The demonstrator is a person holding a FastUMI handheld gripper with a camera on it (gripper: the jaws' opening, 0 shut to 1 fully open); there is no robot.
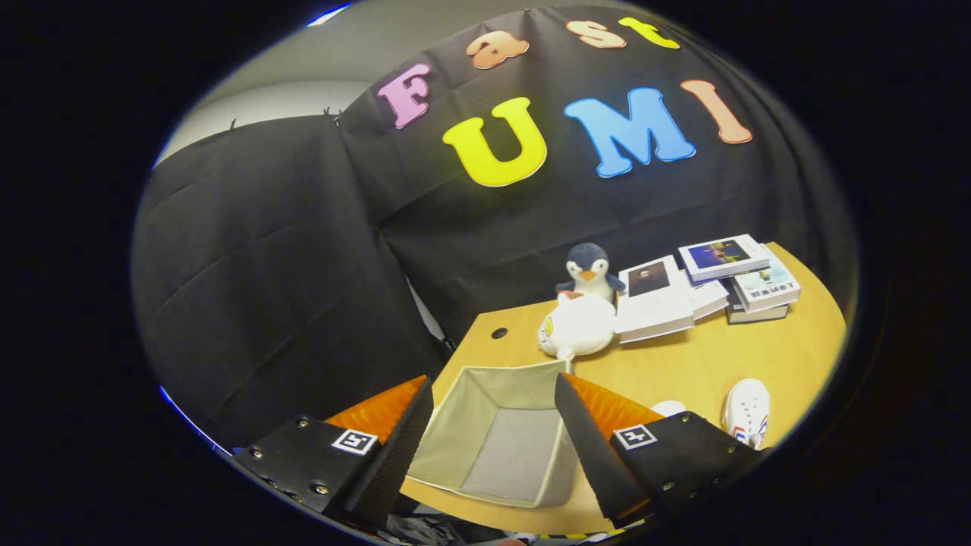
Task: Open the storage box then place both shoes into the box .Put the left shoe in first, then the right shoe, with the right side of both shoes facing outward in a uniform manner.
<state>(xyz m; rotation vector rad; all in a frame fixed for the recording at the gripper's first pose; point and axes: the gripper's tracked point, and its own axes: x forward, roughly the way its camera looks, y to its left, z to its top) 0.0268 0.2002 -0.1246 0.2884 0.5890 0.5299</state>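
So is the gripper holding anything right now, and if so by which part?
Nothing is held. The gripper is open, its fingers spread apart above the open fabric storage box, touching neither it nor the white shoe.

The tool [485, 447] hides both side walls of the box [497, 440]. One shoe [747, 413] is cut off; the other shoe [667, 408] peeks out behind the right finger.

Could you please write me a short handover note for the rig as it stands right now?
Gripper: jaws open, empty, held above the box.
Box: open, empty, on the table between the jaws.
Shoes: one white shoe beside the box; a second white shape, likely the other shoe, is mostly hidden behind the gripper.
Done: box is open.
Left: put in the left shoe, then the right, right sides facing outward.
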